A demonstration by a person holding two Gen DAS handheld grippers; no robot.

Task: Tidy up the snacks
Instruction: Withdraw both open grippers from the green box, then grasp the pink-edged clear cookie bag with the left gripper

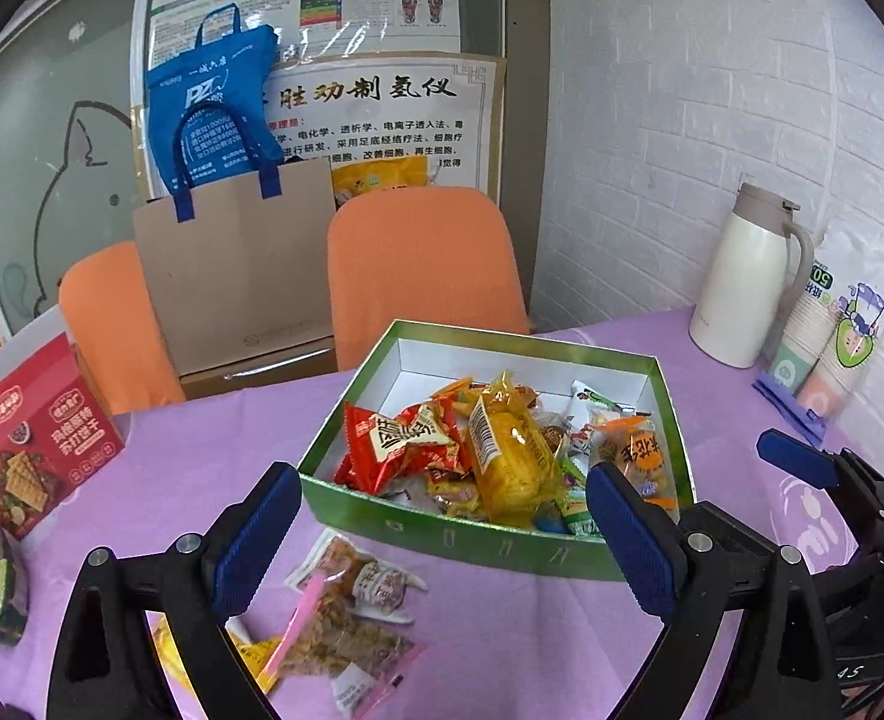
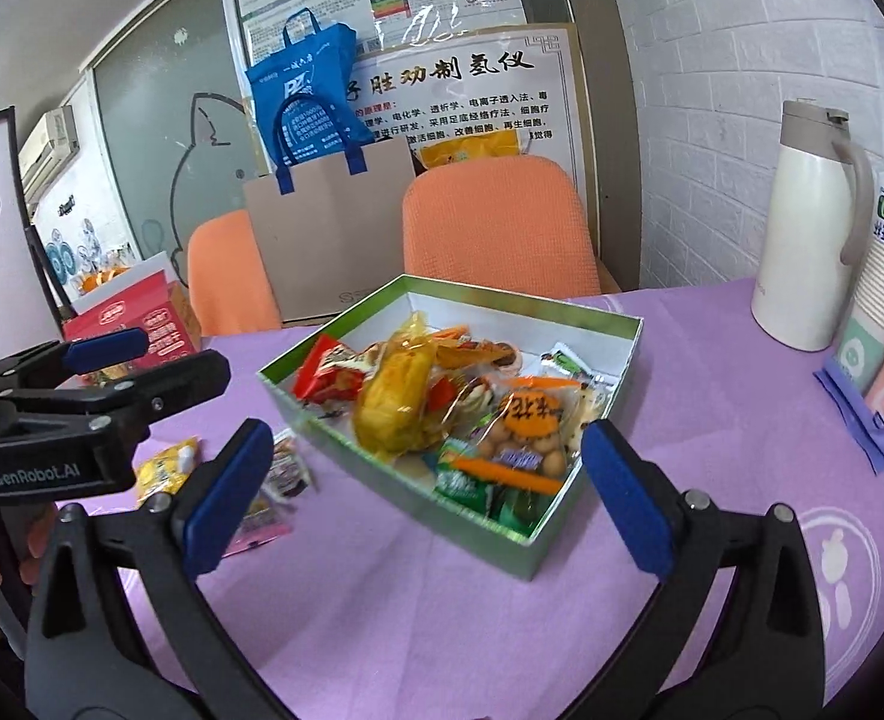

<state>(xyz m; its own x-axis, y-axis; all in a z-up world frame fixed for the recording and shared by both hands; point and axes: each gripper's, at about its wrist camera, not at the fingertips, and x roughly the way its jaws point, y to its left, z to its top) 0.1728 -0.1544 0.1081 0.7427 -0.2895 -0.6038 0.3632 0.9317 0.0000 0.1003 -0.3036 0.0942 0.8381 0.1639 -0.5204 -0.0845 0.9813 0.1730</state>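
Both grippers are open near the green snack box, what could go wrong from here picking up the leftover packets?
1. The clear snack packets lie flat on the purple tablecloth, so the left gripper might pinch cloth and drag the green box.
2. The yellow packet sits under the left gripper in the right wrist view, so the right gripper may collide with it when reaching.

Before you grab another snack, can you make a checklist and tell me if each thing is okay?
1. Left gripper open, nothing in it: ok.
2. Right gripper open, nothing in it: ok.
3. Green box has its lid off, with room inside: ok.
4. All snacks in the box: not ok; a clear packet lies on the purple cloth.
5. Way to that packet free: ok.
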